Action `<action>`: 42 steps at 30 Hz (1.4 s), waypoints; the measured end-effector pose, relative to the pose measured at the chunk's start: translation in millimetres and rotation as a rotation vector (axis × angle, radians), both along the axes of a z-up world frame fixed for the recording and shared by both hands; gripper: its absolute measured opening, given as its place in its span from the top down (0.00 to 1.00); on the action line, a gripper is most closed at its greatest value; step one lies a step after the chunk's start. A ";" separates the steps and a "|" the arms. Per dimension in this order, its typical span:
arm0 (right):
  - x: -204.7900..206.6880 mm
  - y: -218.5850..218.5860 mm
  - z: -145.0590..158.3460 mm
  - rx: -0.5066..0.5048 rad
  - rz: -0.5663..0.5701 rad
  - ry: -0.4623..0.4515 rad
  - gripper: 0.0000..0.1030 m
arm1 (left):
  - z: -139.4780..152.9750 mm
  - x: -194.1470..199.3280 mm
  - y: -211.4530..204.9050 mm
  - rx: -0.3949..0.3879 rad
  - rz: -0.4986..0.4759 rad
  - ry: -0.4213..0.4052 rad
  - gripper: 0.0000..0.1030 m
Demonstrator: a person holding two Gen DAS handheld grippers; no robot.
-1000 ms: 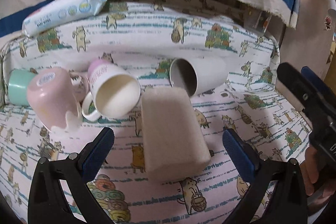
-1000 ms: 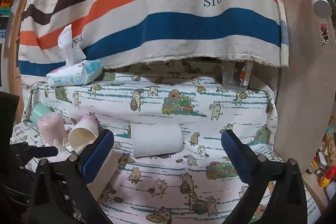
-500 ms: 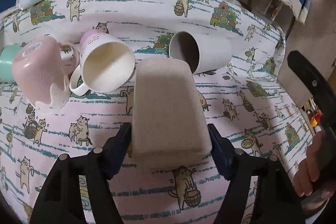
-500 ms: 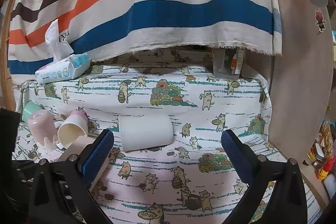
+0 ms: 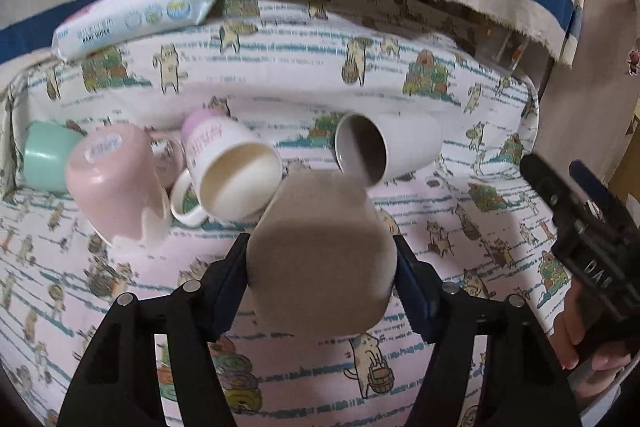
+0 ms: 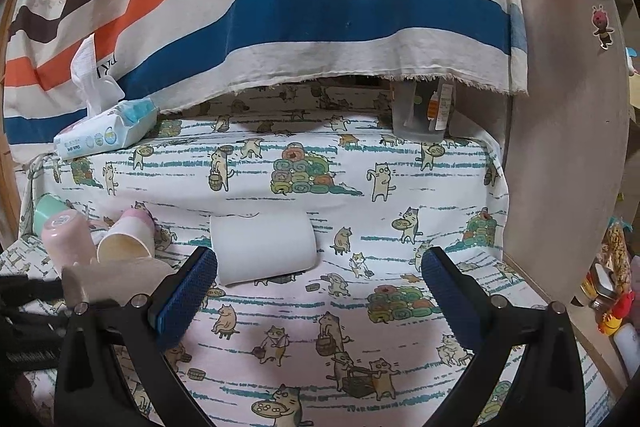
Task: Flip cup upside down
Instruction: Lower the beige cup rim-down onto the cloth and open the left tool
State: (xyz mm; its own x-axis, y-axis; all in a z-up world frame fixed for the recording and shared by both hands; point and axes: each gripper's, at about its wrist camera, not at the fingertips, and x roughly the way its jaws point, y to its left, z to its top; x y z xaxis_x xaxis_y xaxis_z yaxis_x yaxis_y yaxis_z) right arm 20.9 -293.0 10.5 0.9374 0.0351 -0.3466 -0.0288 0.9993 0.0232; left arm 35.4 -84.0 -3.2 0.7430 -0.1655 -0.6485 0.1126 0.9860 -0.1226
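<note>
My left gripper is shut on a beige square cup and holds it tilted above the cat-print cloth, base toward the camera; the cup also shows in the right wrist view. Beyond it lie a white cylinder cup on its side, a cream mug with pink base on its side, an upside-down pink cup and a mint cup. My right gripper is open and empty, in front of the white cup.
A wet-wipes pack lies at the back left under a striped hanging cloth. A clear container stands at the back right. A wooden panel bounds the right side.
My left gripper closed on the beige cup, lifted it off the cloth and tipped it up. My right gripper stayed open and shifted only slightly.
</note>
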 end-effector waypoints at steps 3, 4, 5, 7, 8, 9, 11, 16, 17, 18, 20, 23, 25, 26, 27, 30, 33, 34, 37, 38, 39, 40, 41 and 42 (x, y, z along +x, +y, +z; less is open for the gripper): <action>0.3 0.1 -0.4 -0.004 -0.004 0.003 0.00 | 9.2 2.9 1.8 0.028 0.005 -0.024 0.36; 0.6 0.2 -0.6 -0.006 -0.007 0.004 0.00 | 12.1 4.0 2.0 0.039 0.008 -0.034 0.36; 0.8 0.3 -0.6 -0.008 -0.009 0.004 0.00 | 14.3 4.9 2.4 0.046 0.009 -0.042 0.36; 1.5 0.1 -0.9 -0.009 -0.012 0.007 0.00 | 16.8 7.7 2.4 0.056 0.006 -0.051 0.36; 1.7 -0.5 -1.1 -0.009 -0.012 0.008 0.00 | 16.9 9.8 2.6 0.062 0.006 -0.049 0.36; 2.3 -1.0 -1.4 -0.008 -0.015 0.011 0.00 | 16.3 12.5 2.7 0.065 0.007 -0.045 0.36; 3.2 -1.6 -2.1 -0.007 -0.018 0.016 0.00 | 14.3 15.3 3.0 0.068 0.005 -0.041 0.36; 4.9 -2.9 -3.1 -0.004 -0.020 0.025 0.00 | 9.2 17.9 2.0 0.081 0.003 -0.053 0.36; 5.4 -2.9 -3.5 -0.005 -0.020 0.028 0.00 | 8.8 17.8 1.4 0.086 -0.001 -0.057 0.36; 5.7 -2.7 -3.5 -0.005 -0.019 0.029 0.00 | 8.0 17.9 0.9 0.090 -0.005 -0.058 0.36; 6.2 -1.8 -3.9 -0.011 -0.019 0.031 0.00 | 7.2 16.7 -0.5 0.099 -0.012 -0.069 0.36; 6.1 -1.1 -4.1 -0.012 -0.019 0.031 0.00 | 6.5 14.7 -3.1 0.115 -0.024 -0.081 0.36; 6.1 -1.0 -3.9 -0.011 -0.021 0.031 0.00 | 5.9 13.6 -2.4 0.107 -0.035 -0.089 0.36; 6.4 -0.8 -4.3 -0.012 -0.022 0.032 0.00 | 5.9 13.1 -1.1 0.101 -0.039 -0.094 0.34; 6.6 -0.8 -5.0 -0.011 -0.022 0.033 0.00 | 6.0 12.5 0.0 0.099 -0.038 -0.098 0.29; 6.9 -0.5 -5.5 -0.012 -0.022 0.033 0.00 | 8.5 8.1 5.8 0.105 -0.021 -0.140 0.18; 7.1 -0.3 -6.0 -0.012 -0.018 0.033 0.00 | 11.7 3.9 11.5 0.114 -0.017 -0.183 0.09; 7.0 0.0 -6.4 -0.013 -0.017 0.033 0.00 | 12.6 2.5 13.8 0.113 -0.017 -0.195 0.09; 5.4 0.4 -6.4 -0.010 -0.007 0.026 0.00 | 15.6 -4.0 19.6 0.126 -0.019 -0.241 0.08; 4.7 0.4 -6.1 -0.006 -0.003 0.023 0.00 | 16.7 -7.0 22.3 0.129 -0.018 -0.260 0.07; 3.8 0.1 -6.0 -0.002 0.003 0.020 0.00 | 18.2 -10.5 25.5 0.122 -0.021 -0.285 0.07; 3.1 0.0 -5.5 0.002 0.007 0.016 0.00 | 19.8 -15.9 29.7 0.106 -0.022 -0.321 0.04; 2.5 0.1 -4.8 0.005 0.009 0.013 0.00 | 22.2 -22.6 35.4 0.093 -0.016 -0.365 0.02; 1.6 0.1 -4.1 0.010 0.013 0.009 0.00 | 24.2 -27.6 40.0 0.090 -0.004 -0.398 0.00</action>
State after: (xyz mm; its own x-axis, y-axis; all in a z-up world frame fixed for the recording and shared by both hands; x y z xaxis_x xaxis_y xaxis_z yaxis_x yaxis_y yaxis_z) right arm 22.6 -292.9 6.4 0.9335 0.0503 -0.3549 -0.0412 0.9986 0.0331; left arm 7.8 -44.0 21.0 0.9384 -0.1242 -0.3224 0.1373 0.9904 0.0180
